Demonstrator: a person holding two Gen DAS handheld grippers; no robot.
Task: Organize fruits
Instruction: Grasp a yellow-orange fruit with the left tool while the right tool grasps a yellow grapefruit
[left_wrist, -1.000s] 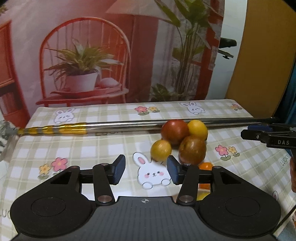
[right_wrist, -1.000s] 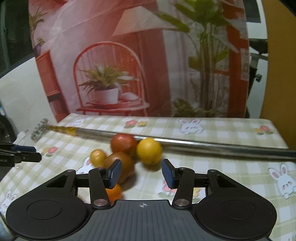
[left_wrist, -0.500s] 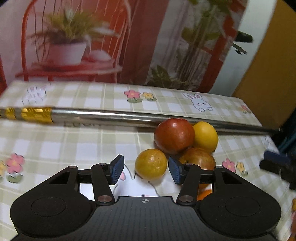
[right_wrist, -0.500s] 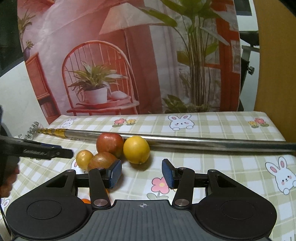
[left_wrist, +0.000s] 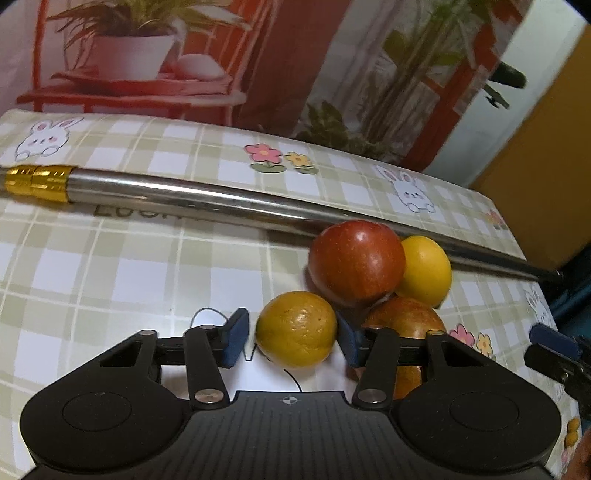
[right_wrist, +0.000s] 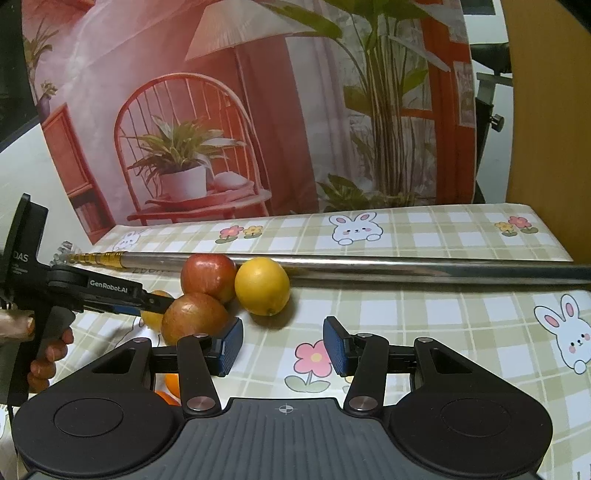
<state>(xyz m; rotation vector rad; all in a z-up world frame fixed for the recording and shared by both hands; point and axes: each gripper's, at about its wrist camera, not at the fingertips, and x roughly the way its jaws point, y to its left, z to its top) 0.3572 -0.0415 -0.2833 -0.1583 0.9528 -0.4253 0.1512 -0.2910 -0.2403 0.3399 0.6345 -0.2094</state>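
Note:
Several fruits lie in a cluster on the checked tablecloth. In the left wrist view a small yellow-orange citrus (left_wrist: 296, 329) sits between the fingers of my open left gripper (left_wrist: 291, 341), the pads close on both sides. Behind it are a red apple (left_wrist: 356, 263), a yellow lemon (left_wrist: 424, 271) and a brownish apple (left_wrist: 404, 321). In the right wrist view my right gripper (right_wrist: 282, 345) is open and empty, just in front of the lemon (right_wrist: 262, 291), red apple (right_wrist: 208, 272) and brownish apple (right_wrist: 194, 317). The left gripper (right_wrist: 110, 293) reaches in from the left.
A long steel pole with a gold end (left_wrist: 221, 199) lies across the table behind the fruit; it also shows in the right wrist view (right_wrist: 406, 267). An orange fruit (right_wrist: 171, 386) peeks from under the right gripper. A printed backdrop stands behind the table.
My left gripper has moved forward and to the right, so the small citrus now sits between its fingers. My right gripper has drawn back a little from the fruit and stays open.

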